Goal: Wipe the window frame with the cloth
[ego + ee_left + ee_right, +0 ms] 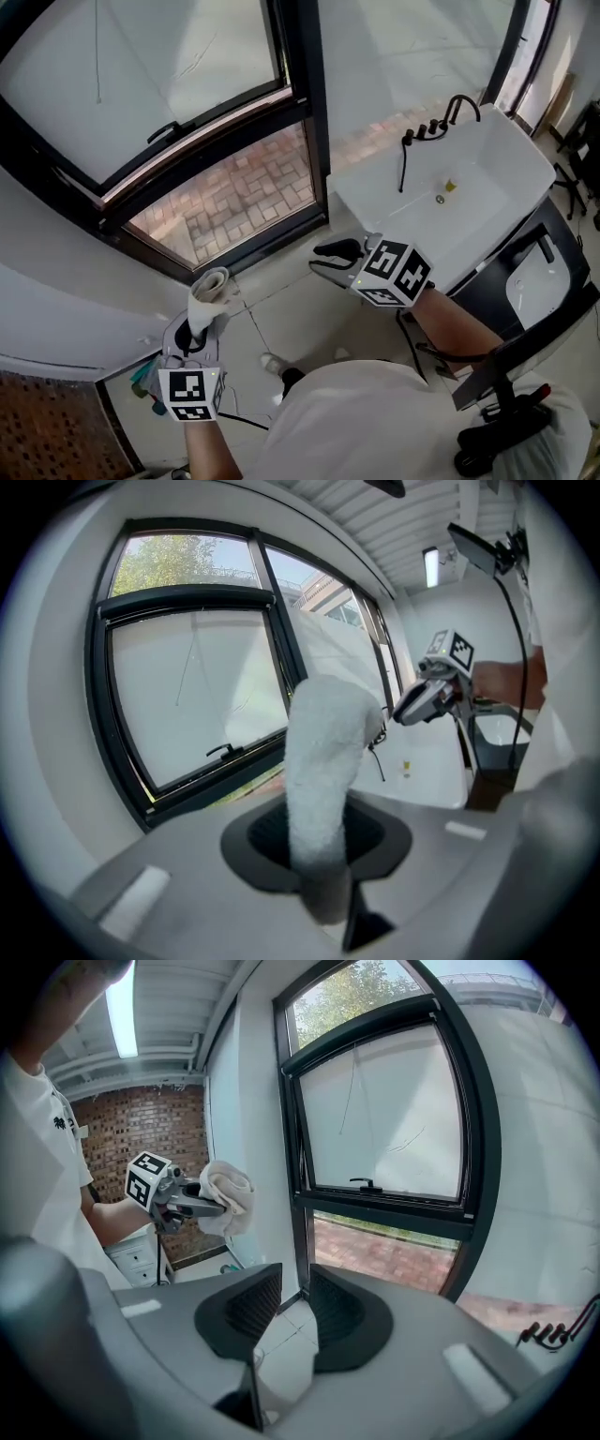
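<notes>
White cloth [208,292] was pinched in my left tongs [195,330], below the window frame [311,141] and not yet touching it. My right tongs [330,256], slightly spread and empty, hung near its lower corner. Wiping seemed unstarted; next I had to press the cloth onto it

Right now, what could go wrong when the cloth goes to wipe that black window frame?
1. The left gripper pinches the cloth by its lower end only; the rest stands loose, so pressing on the window frame might pull it out of the fingers.
2. The cloth could snag on the handle on the sash.
3. The right gripper, open and empty, hangs near the sink and might bump it.
</notes>
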{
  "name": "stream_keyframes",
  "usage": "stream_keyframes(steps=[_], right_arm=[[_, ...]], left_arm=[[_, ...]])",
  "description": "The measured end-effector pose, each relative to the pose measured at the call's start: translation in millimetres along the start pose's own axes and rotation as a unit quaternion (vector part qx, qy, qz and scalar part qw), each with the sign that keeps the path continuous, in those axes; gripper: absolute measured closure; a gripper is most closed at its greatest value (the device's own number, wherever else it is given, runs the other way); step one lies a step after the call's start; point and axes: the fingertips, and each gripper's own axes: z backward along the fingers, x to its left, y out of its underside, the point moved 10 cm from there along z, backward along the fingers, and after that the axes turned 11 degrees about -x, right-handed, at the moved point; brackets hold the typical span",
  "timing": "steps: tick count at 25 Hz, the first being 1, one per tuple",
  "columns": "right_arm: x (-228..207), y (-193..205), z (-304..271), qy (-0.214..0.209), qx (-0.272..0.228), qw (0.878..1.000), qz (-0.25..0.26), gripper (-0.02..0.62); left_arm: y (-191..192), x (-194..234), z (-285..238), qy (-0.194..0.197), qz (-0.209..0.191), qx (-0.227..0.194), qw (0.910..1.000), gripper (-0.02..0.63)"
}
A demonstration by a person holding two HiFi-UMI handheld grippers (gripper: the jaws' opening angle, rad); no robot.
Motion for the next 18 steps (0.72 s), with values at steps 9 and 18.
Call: stream_keyframes(steps=[9, 18], right_arm=[[3.9, -0.5, -1.5, -0.004, -0.004, 1.0, -0.002, 0.502], [3.3, -0.4, -0.1, 0.004, -0.007, 1.0, -0.003, 0.502]], left_arm=[[-0.3, -7.0, -2.2, 0.012, -0.005, 0.001, 0.9999, 0.512], [-1.8, -9.5, -9.7, 0.026, -0.006, -0.003, 0.9996, 0.512]])
